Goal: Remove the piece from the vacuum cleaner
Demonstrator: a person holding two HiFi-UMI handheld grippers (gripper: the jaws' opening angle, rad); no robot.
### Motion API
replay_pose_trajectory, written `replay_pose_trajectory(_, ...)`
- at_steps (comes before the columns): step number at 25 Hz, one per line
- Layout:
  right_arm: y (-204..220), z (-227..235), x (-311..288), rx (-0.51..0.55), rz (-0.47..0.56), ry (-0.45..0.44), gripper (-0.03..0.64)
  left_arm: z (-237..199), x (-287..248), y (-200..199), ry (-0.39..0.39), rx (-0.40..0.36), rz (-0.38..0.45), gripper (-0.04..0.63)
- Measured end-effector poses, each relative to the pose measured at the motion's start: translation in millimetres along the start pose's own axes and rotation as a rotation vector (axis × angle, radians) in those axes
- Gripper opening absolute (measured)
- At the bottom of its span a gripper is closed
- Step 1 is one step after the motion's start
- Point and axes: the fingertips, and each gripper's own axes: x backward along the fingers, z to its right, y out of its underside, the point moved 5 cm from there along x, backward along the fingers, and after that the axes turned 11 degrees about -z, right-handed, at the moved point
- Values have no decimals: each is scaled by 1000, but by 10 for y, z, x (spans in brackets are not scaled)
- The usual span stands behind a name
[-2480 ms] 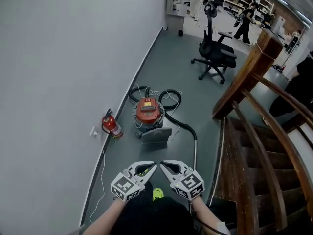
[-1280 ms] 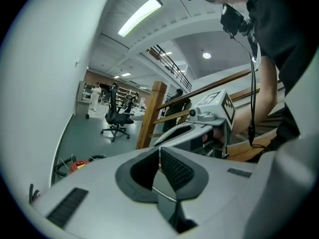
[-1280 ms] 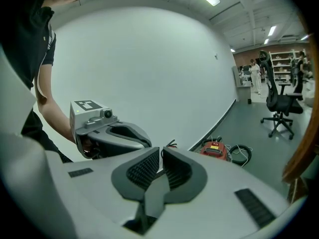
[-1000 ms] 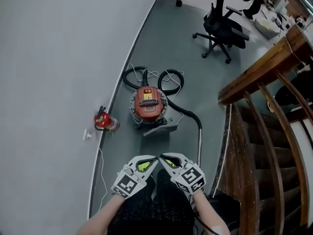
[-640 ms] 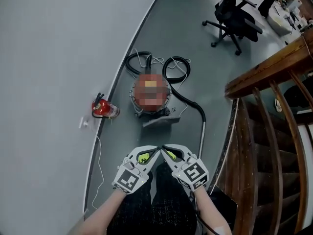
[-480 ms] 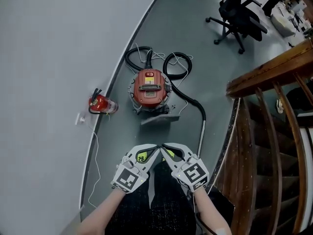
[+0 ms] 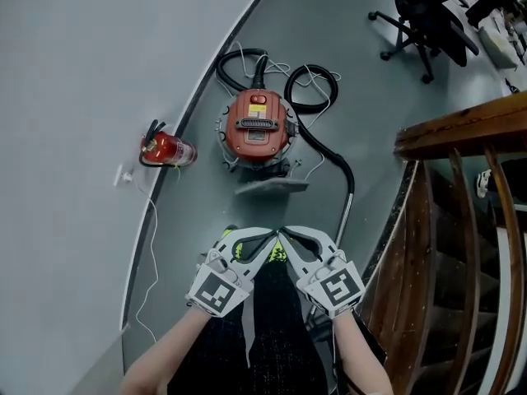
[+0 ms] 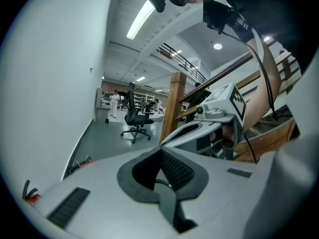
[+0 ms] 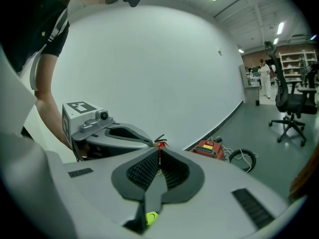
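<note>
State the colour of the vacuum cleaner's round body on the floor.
The vacuum cleaner body is red-orange, with a black hose. The head view shows it best.

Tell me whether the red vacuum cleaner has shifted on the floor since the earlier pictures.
No. The vacuum cleaner sits as before beside the fire extinguisher at the wall; only the head view has drawn closer.
</note>
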Motion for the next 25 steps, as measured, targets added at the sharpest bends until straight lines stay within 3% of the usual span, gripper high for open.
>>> replay_pose_trajectory(6, 237, 176, -164, 1, -46, -28, 17, -49, -235, 208, 8, -18, -40, 9)
replay_pose_trajectory(13, 389, 361, -460, 124, -27, -66, 17, -181, -461, 510, -15, 2, -49, 9)
replay_pose_trajectory(21, 687, 471, -703, 163, -133, -86, 18, -277, -671, 773, -14, 3, -49, 9)
replay_pose_trajectory(25, 824, 553, -817, 178, -148, -76, 40, -294, -795, 994, -30, 64, -30, 9)
